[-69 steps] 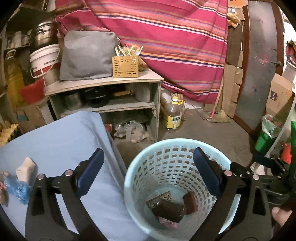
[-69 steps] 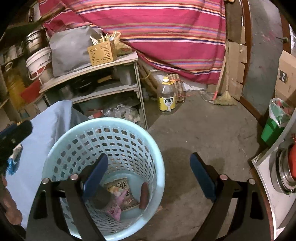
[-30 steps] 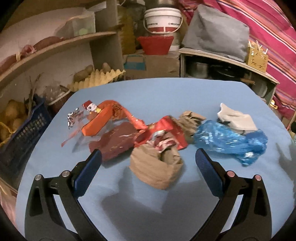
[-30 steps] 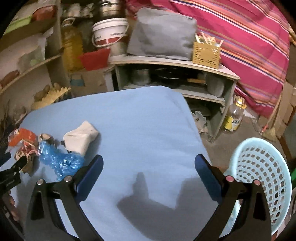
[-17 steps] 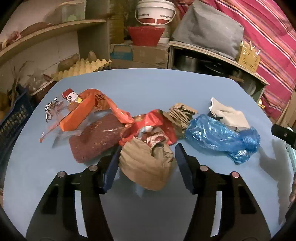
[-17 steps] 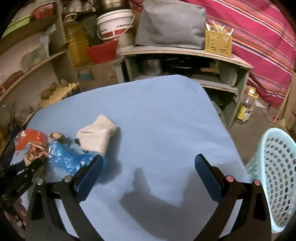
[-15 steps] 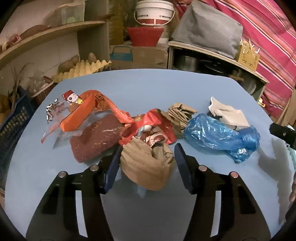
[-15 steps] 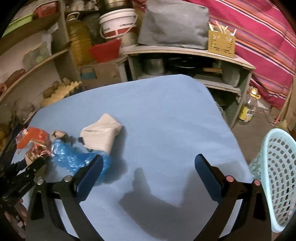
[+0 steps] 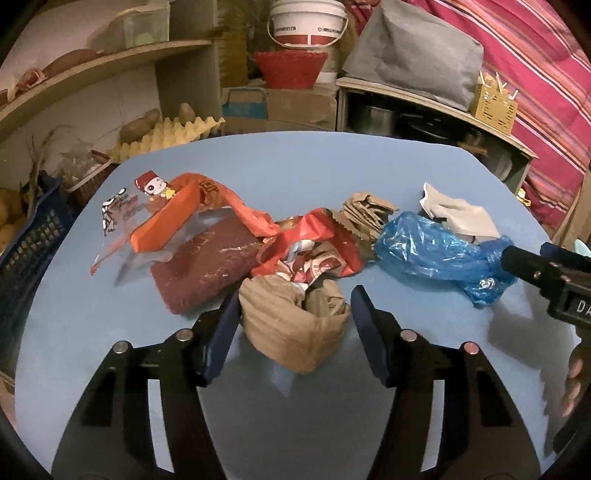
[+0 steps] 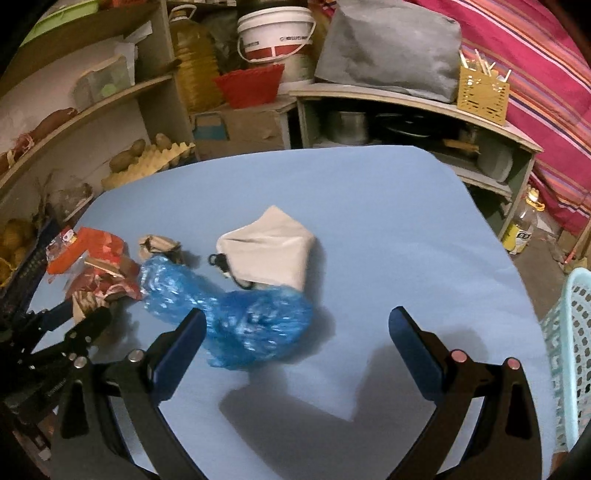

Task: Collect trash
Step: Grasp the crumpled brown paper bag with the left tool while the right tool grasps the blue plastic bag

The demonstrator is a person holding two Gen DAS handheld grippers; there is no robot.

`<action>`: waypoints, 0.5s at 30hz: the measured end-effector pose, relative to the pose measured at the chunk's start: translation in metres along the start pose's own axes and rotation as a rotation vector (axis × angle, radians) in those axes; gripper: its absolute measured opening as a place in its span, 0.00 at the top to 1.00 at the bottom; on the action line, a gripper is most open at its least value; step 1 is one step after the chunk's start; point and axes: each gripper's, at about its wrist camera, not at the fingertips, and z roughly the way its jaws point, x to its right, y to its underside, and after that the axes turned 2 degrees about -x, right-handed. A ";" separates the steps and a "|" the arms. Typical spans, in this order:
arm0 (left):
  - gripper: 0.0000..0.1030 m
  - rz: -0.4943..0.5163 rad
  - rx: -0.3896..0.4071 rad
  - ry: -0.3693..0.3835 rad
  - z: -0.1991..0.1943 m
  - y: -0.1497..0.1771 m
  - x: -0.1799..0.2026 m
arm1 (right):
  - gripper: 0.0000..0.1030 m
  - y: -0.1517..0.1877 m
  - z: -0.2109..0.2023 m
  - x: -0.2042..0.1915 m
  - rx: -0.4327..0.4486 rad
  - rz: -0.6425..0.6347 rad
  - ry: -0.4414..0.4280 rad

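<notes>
Trash lies on the blue table (image 9: 295, 166). My left gripper (image 9: 295, 325) has its jaws closed against both sides of a crumpled brown paper bag (image 9: 291, 332). Behind it lie a red snack wrapper (image 9: 314, 243), a dark red packet (image 9: 207, 266), an orange wrapper (image 9: 173, 218), folded brown paper (image 9: 365, 214), a blue plastic bag (image 9: 436, 254) and a white pouch (image 9: 458, 214). My right gripper (image 10: 295, 347) is open, its left finger beside the blue plastic bag (image 10: 236, 314), with the white pouch (image 10: 269, 251) just beyond. The light blue trash basket (image 10: 569, 332) stands at the right edge.
Shelves behind the table hold a white bucket (image 9: 308, 22), a red basket (image 9: 291, 68), a grey cover (image 9: 413, 51) and a yellow holder (image 9: 493, 105). An egg tray with potatoes (image 9: 162, 133) and a dark blue crate (image 9: 26, 240) stand at the left.
My left gripper has closed from wide open onto the brown paper bag. My right gripper has moved left and down over the table to the blue plastic bag, staying open.
</notes>
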 end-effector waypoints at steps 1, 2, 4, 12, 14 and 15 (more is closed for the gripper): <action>0.45 0.007 0.003 -0.006 -0.002 0.000 0.001 | 0.06 0.000 0.000 -0.003 0.001 -0.002 -0.005; 0.46 0.011 0.008 -0.014 -0.004 0.000 0.001 | 0.06 0.000 0.001 -0.008 0.003 -0.007 -0.011; 0.46 0.005 0.036 -0.028 -0.015 -0.001 -0.002 | 0.06 0.001 0.004 -0.016 -0.001 -0.020 -0.012; 0.46 -0.029 0.140 -0.055 -0.052 -0.007 -0.021 | 0.07 0.007 0.024 -0.042 -0.063 -0.111 0.024; 0.46 -0.035 0.148 -0.071 -0.055 -0.007 -0.026 | 0.18 0.010 0.025 -0.048 -0.066 -0.138 0.031; 0.46 -0.038 0.150 -0.079 -0.056 -0.007 -0.029 | 0.33 0.011 0.026 -0.049 -0.075 -0.146 0.023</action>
